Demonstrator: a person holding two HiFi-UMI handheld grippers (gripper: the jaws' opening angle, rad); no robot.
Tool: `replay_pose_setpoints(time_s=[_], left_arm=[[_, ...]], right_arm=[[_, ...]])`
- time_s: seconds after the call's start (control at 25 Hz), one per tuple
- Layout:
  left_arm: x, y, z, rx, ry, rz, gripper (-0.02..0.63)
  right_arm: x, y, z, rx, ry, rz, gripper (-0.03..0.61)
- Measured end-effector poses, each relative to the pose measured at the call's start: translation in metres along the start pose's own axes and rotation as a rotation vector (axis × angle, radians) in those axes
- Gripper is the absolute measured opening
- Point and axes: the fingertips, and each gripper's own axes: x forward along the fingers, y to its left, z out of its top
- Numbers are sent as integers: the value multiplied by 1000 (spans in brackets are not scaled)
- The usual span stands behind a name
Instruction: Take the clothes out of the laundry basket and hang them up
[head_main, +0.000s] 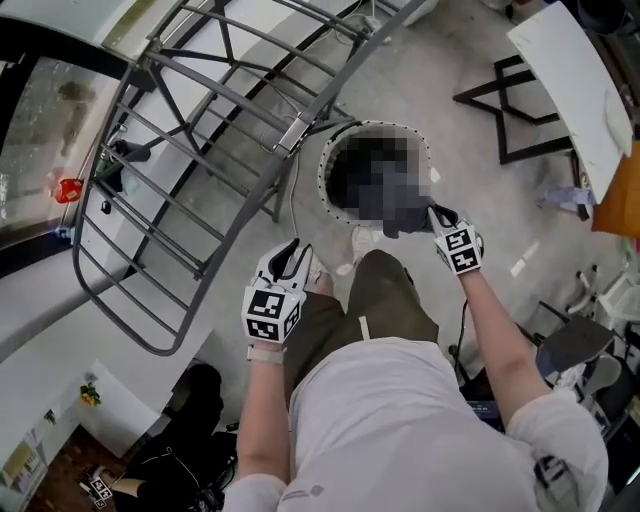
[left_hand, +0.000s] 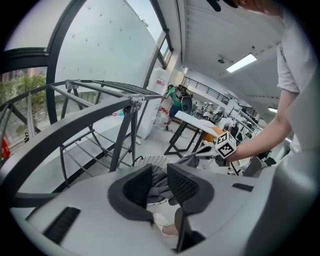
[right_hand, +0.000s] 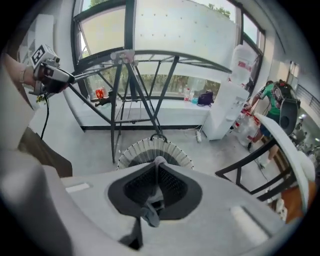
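Observation:
A grey garment (head_main: 398, 214) hangs over the round white laundry basket (head_main: 372, 126). My right gripper (head_main: 432, 212) is shut on its top edge. In the right gripper view a thin fold of the grey garment (right_hand: 150, 215) is pinched between the closed pads of the right gripper (right_hand: 158, 165), with the basket (right_hand: 150, 147) below. My left gripper (head_main: 293, 250) hovers near the wearer's knee, jaws slightly apart and empty. In the left gripper view the garment (left_hand: 158, 186) and basket (left_hand: 150, 160) show through the left gripper's (left_hand: 159, 172) gap. The grey metal drying rack (head_main: 200, 150) stands at the left.
A black-framed table with a white top (head_main: 570, 80) stands at the right. A black bag (head_main: 190, 400) lies on the floor at lower left. A person in green (right_hand: 272, 100) and a water dispenser (right_hand: 235, 95) are far off. The rack's bars (left_hand: 100, 95) run close to the left gripper.

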Motion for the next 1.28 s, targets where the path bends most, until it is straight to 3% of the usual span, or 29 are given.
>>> replay_pose_setpoints(time_s=[0.52,0.72,0.88,1.28], left_arm=[[-3,-29,34,147,-58,-159,103],[6,-43,49,206,-74,-207,138],[16,-56,62,250,-92,-231,177],[72,-77,79,376,-76,-257,259]], right_arm=[[-158,6,139,-24,-406,-171,23],[-223,8,195,-82,-567,-218,23],[-271,14,239,-142,-687,-227,21],[-369,22,321,-178,-960,-221,21]])
